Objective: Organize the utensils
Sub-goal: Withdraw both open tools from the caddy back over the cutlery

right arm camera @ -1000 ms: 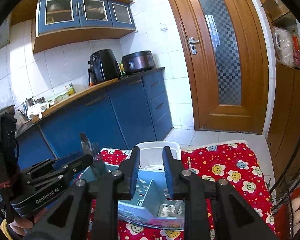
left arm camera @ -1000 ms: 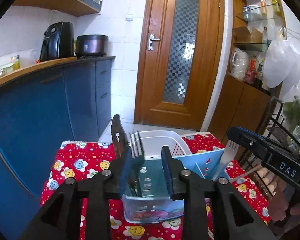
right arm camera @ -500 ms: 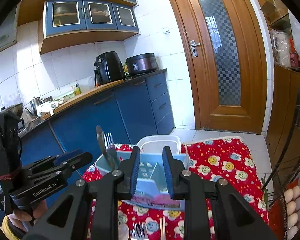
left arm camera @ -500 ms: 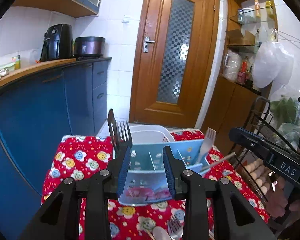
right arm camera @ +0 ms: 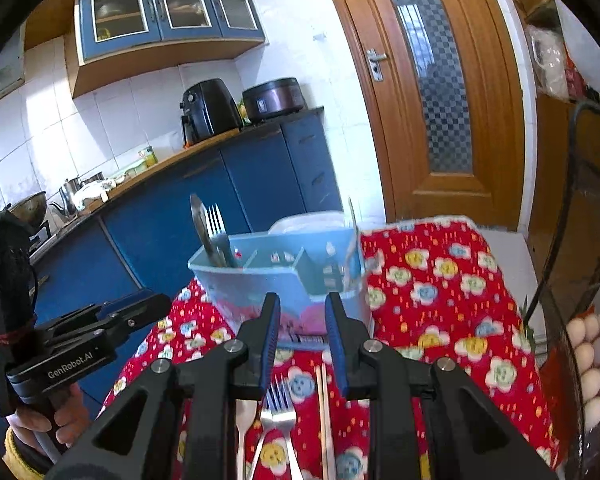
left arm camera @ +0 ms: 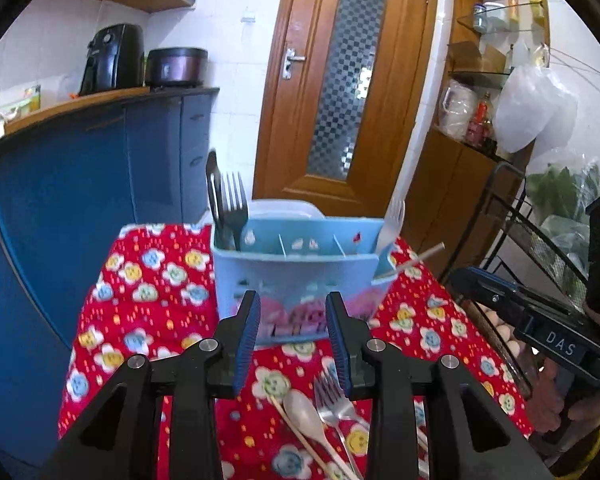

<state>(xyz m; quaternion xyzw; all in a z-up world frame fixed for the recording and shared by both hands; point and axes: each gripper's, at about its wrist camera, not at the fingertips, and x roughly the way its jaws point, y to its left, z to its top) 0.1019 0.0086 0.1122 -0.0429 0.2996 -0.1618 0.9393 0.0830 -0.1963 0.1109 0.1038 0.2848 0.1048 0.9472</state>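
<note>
Both grippers, left (left arm camera: 293, 334) and right (right arm camera: 300, 334), part-spread, empty; caddy (left arm camera: 296, 268) frame centre; forks (right arm camera: 278, 408) on cloth (right arm camera: 440, 280) below.

Pale-blue plastic caddy (left arm camera: 296, 264), shiny metal forks (right arm camera: 278, 408), printed red cloth (left arm camera: 152, 280), glossy wooden door (left arm camera: 340, 92).

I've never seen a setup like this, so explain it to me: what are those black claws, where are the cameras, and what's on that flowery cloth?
No robot here: a person holds a hand-held two-finger gripper in each hand. Each picture comes from a wide-angle camera on one gripper, looking along its fingers. One view shows the left gripper, the other the right gripper; both stand partly open and hold nothing. On the red flowered tablecloth stands a light blue plastic utensil caddy with dividers, a metal fork upright in its end compartment. Loose in front of it lie a wooden spoon, another steel fork and pale wooden chopsticks, not yet sorted.
</note>
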